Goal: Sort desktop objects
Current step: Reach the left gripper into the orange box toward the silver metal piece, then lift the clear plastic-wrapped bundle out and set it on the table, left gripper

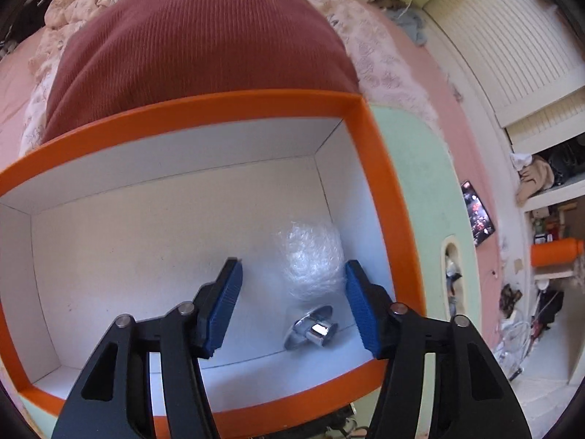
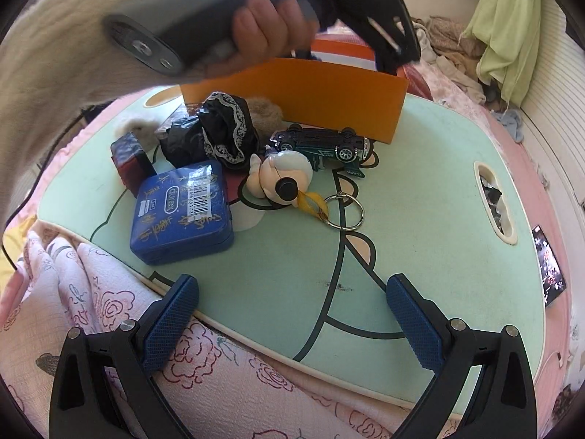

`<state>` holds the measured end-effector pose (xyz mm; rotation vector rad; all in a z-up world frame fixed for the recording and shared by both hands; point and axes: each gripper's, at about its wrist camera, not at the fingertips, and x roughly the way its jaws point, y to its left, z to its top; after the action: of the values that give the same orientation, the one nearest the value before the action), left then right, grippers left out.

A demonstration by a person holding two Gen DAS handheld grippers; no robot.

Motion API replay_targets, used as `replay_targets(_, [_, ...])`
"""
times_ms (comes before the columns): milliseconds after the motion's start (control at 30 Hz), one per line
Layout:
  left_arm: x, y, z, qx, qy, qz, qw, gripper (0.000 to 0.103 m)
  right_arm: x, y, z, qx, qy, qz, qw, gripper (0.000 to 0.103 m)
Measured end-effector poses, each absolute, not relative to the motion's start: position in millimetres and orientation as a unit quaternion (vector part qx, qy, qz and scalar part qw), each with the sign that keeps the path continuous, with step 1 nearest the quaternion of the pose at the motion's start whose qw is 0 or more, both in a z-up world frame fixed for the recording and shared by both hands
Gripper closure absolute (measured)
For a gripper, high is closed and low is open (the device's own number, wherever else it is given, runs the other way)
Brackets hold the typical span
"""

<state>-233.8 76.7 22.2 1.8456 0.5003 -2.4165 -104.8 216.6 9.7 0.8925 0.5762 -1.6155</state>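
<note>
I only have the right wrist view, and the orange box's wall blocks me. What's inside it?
Observer: On the left wrist view, a bubble-wrap bundle lies on the white floor of the orange box, near its right wall.
Operator: Anything else in there?
Observer: A shiny metal part lies beside the bundle, on the camera's side of it.
Operator: Is the left gripper holding something?
Observer: No. The left gripper is over the box with its fingers apart and nothing pressed between them.
</note>
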Motion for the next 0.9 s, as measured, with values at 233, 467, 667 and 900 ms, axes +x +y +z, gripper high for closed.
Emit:
replay_targets(233, [-212, 63, 31, 0.575, 0.129, -0.807, 0.037, 0.071, -105, 217, 10, 0.379, 0.246, -0.687, 0.570, 0.001])
replay_targets(467, [-132, 30, 107, 0.471, 0.142, -0.871, 0.021, 0.071, -105, 217, 10, 0.378, 0.246, -0.686, 0.571, 0.001])
replay_targets(667, [-4, 34, 138, 0.381, 0.075, -0.921, 0.036, 0.071, -105, 217, 10, 0.378, 0.247, -0.684, 0.572, 0.000])
replay_targets(900, [78, 38, 89, 0.413, 0.065, -0.908, 0.041, 0.071, -104, 217, 10, 0.378, 0.248, -0.683, 0.573, 0.000])
